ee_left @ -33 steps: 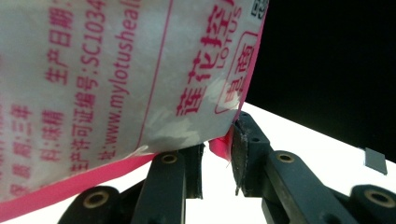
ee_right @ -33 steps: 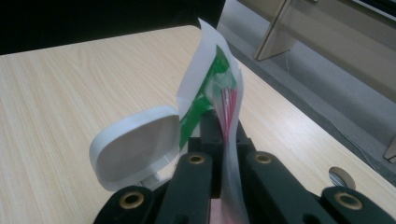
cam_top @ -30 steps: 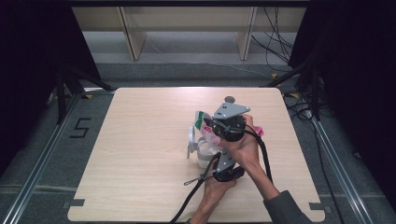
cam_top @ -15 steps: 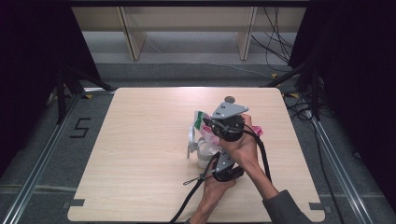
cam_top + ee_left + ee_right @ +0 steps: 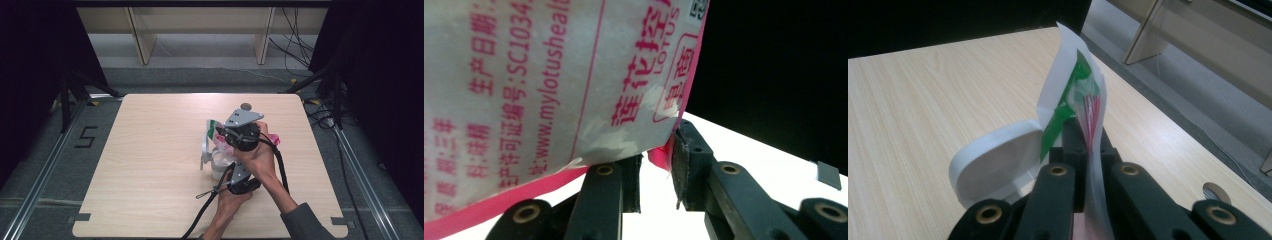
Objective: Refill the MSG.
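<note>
- The right tool (image 5: 1087, 150) is clamped on the top edge of a bag (image 5: 1083, 100).
- The left tool (image 5: 656, 165) pinches the bag's pink bottom corner.
- The bag hangs over a white tub (image 5: 993, 165) on the worktop (image 5: 150, 150).
- The tub's contents cannot be seen.

Quick count from my end: two tongs, left tongs (image 5: 239, 181) and right tongs (image 5: 231, 135), one in each of two hands. One plastic bag (image 5: 549, 80) with pink print and a green patch. One white round container (image 5: 993, 167). One small round coin-like disc (image 5: 245, 106). All on one counter (image 5: 150, 165).
</note>
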